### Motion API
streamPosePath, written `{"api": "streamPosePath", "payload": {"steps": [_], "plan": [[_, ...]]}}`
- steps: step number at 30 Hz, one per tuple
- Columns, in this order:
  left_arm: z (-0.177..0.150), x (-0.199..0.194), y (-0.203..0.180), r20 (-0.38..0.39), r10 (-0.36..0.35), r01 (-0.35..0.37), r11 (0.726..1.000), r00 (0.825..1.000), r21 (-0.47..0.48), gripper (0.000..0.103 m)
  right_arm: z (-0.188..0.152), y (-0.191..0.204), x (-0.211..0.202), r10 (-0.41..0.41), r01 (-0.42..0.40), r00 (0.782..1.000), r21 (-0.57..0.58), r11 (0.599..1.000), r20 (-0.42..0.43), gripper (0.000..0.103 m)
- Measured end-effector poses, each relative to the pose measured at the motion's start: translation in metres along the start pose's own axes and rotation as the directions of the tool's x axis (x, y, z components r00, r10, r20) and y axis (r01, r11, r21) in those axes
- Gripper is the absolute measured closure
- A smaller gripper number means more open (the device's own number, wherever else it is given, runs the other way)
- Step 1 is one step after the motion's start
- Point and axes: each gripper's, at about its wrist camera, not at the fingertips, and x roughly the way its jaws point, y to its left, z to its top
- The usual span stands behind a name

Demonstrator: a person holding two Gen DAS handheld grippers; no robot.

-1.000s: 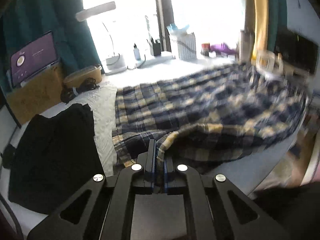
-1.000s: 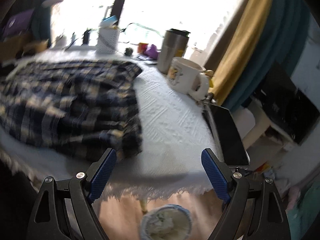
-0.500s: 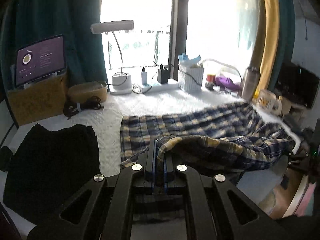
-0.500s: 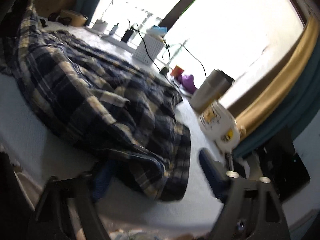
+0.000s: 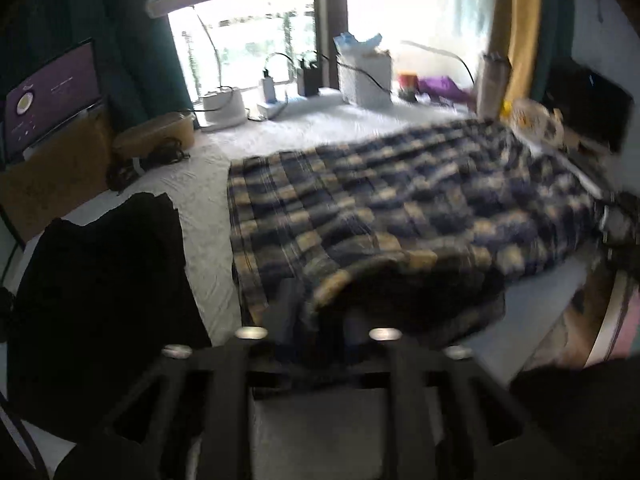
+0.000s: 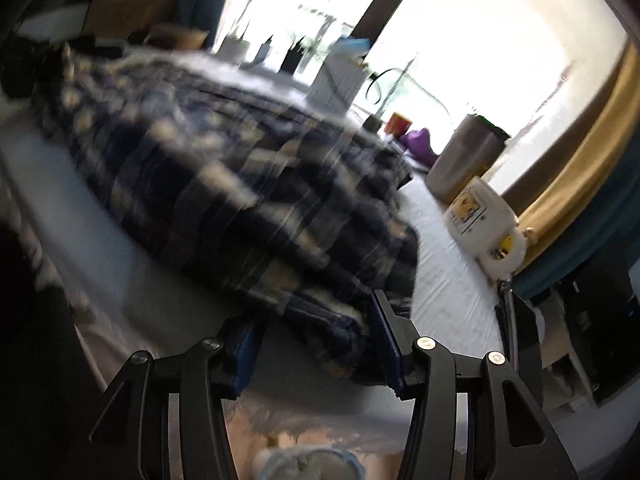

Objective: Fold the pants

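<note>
Since a second earlier, the left hand-held gripper (image 5: pixel 320 320), then clamped on the plaid pants (image 5: pixel 400 200), was opening, releasing the folded hem onto the white-covered desk (image 5: pixel 208 184) so the fold stayed. From the right wrist, the right hand-held gripper (image 6: pixel 316 344) was closing around the pants' near edge (image 6: pixel 328 320), not yet pinching, probably for the next fold.

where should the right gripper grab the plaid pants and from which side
Best guess: the thick folded hem corner of the plaid pants, from the table's near edge. That corner juts out, already between the closing right gripper fingers, and bunched layers give the pads something to pinch.
</note>
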Motion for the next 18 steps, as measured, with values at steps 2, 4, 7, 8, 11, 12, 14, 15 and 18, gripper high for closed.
{"api": "streamPosePath", "payload": {"steps": [2, 4, 7, 8, 11, 12, 14, 15, 18], "plan": [[-0.007, 0.0, -0.004, -0.003, 0.013, -0.013, 0.999, 1.0, 0.05, 0.038, 0.003, -0.001, 0.004, 0.004, -0.004, 1.0, 0.015, 1.0, 0.004, 0.049], [-0.013, 0.002, -0.007, -0.011, 0.031, -0.029, 0.994, 0.999, 0.108, 0.037, 0.006, 0.0, 0.01, -0.004, 0.004, 1.0, 0.013, 1.0, 0.013, 0.049], [-0.015, 0.011, -0.009, -0.013, 0.073, -0.07, 0.986, 0.997, 0.148, 0.037, 0.013, 0.0, 0.018, -0.004, 0.003, 1.0, 0.033, 0.999, 0.028, 0.049], [-0.013, 0.017, -0.008, -0.007, 0.1, -0.098, 0.983, 0.995, 0.157, 0.037, 0.016, 0.0, 0.022, 0.004, -0.006, 0.999, 0.055, 0.998, 0.033, 0.05], [-0.008, 0.028, -0.009, 0.018, 0.136, -0.138, 0.976, 0.99, 0.168, 0.037, 0.021, -0.002, 0.027, 0.021, -0.024, 0.999, 0.084, 0.996, 0.036, 0.083], [-0.006, 0.03, -0.009, 0.032, 0.147, -0.151, 0.975, 0.989, 0.165, 0.038, 0.023, 0.0, 0.026, 0.009, -0.012, 0.999, 0.08, 0.997, 0.037, 0.084], [-0.002, 0.029, -0.007, 0.061, 0.14, -0.148, 0.979, 0.988, 0.143, 0.081, 0.025, -0.001, 0.021, 0.005, -0.01, 0.999, 0.089, 0.996, 0.051, 0.089], [0.001, 0.029, -0.005, 0.056, 0.126, -0.133, 0.982, 0.99, 0.131, 0.089, 0.026, -0.003, 0.017, -0.001, -0.005, 0.998, 0.101, 0.995, 0.061, 0.09], [0.008, 0.01, -0.003, 0.115, 0.104, -0.117, 0.987, 0.988, 0.108, 0.094, 0.03, -0.012, -0.001, -0.021, 0.007, 0.995, 0.139, 0.99, 0.096, 0.091]]}}
